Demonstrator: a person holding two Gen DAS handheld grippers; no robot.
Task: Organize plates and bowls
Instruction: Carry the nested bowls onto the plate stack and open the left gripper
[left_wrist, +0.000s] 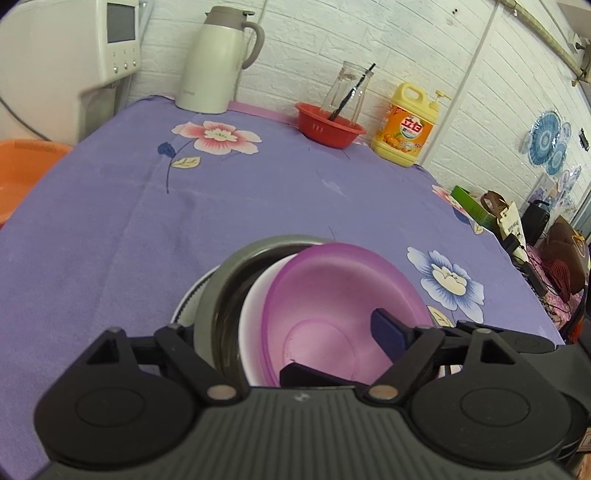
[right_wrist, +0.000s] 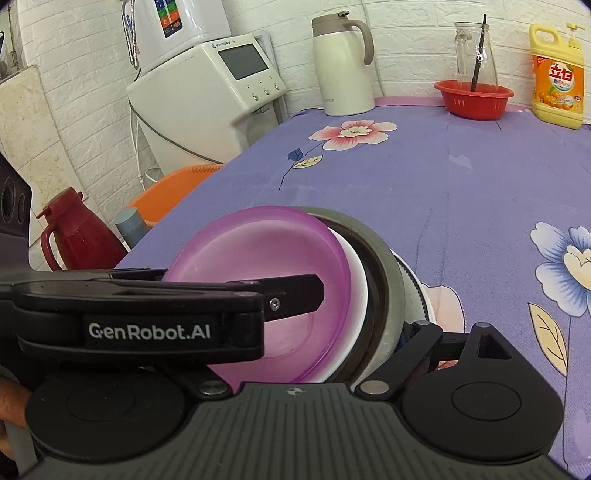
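Nesting tilted in a steel bowl (left_wrist: 210, 291), a translucent purple bowl (left_wrist: 343, 291).

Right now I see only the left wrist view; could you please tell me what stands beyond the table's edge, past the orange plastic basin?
Observer: A dark red plastic flask with a handle stands low down there, with a blue-grey cylindrical cup beside it.
Operator: Thank you. Where are the right gripper's fingers?
Observer: On the right gripper, one dark finger sits outside the grey metal bowl, near its wall. The other is hidden behind the left gripper.
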